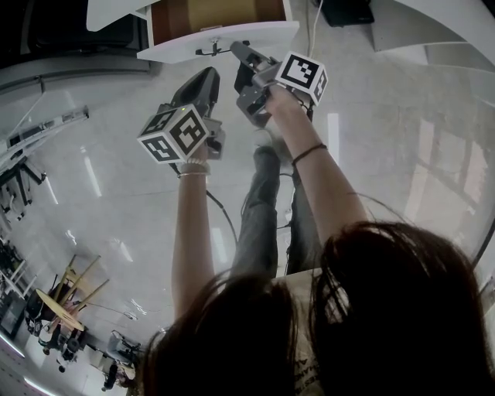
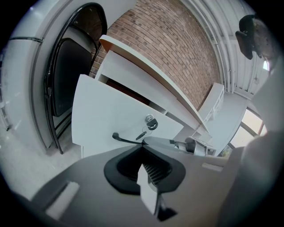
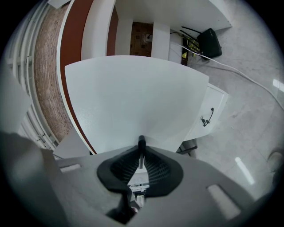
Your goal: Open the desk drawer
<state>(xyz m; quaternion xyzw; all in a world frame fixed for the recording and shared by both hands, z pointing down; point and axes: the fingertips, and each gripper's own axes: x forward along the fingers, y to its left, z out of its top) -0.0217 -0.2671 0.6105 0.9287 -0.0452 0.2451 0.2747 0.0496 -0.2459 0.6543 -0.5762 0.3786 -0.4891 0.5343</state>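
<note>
1. Your dark hair (image 1: 309, 309) lay nearest to the camera and filled the bottom of the head view. Both your forearms reached away from it over the pale shiny floor (image 1: 387, 139).
2. Your right wrist carried a thin black band (image 1: 309, 152).
3. You held the left gripper (image 1: 209, 73) low and just beside the right one, with its marker cube (image 1: 174, 133) turned up to the camera. Its jaws were pressed together and I saw nothing between them. It pointed at the drawer but did not touch it.
4. You had the right gripper (image 1: 236, 48) at the desk drawer (image 1: 232, 37), and its jaws were clenched on the black handle (image 1: 210, 51). In the right gripper view a thin black bar (image 3: 141, 144) stood upright in the narrow slit between the ribbed pads (image 3: 153, 170).
5. The drawer had a white front and stood out from the desk, so its brown inside (image 1: 216, 11) showed from above in the head view.
6. In the left gripper view the drawer front (image 2: 106, 119) carried a lock with a key (image 2: 151, 120) just above the handle (image 2: 126, 139). The tip of the right gripper (image 2: 148, 140) met the handle's right end.
7. A brick wall (image 2: 168, 40) rose behind the desk.
8. In the right gripper view a second white cabinet (image 3: 215, 104) with its own small handle stood to the right, and a black box (image 3: 209, 42) with cables lay on the floor further back.
</note>
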